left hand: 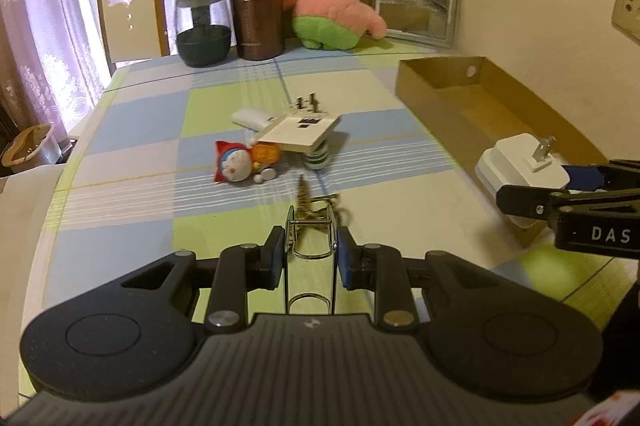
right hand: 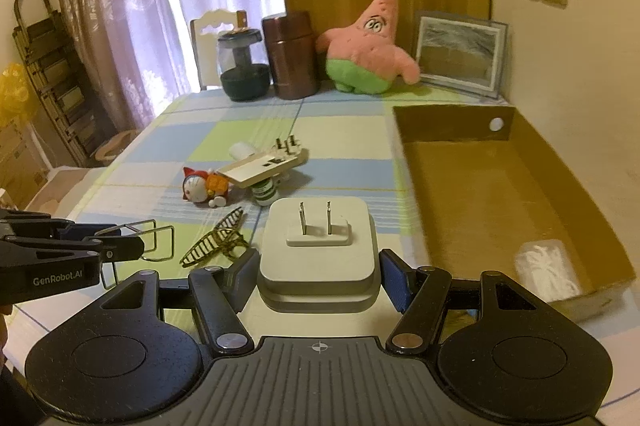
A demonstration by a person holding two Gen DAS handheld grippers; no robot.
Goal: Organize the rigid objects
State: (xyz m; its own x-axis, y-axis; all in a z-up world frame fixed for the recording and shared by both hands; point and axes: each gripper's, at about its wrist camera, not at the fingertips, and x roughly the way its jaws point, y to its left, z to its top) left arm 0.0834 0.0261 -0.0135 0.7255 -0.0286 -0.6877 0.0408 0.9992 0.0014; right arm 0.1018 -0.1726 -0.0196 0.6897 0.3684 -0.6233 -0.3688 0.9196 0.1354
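Nearest the cameras, left tool (left hand: pixel 310 252) is clamped on a wire clip (left hand: pixel 311 238); right tool (right hand: pixel 318 272) grips a white charger (right hand: pixel 318 246), prongs up, off the counter (left hand: pixel 120 130). Gold hair claw (right hand: pixel 218 242) lies just ahead. Beyond: toy (right hand: pixel 204 186), card (right hand: pixel 262 166), bottle (right hand: pixel 266 192) clustered mid-counter, bare cloth around them. Box (right hand: pixel 452 122) sits along the right edge, mostly empty.

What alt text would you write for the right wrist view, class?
The right tongs grip a white plug adapter, prongs up, above a checked tablecloth. A cardboard box lies to the right; the left tongs hold a wire clip.
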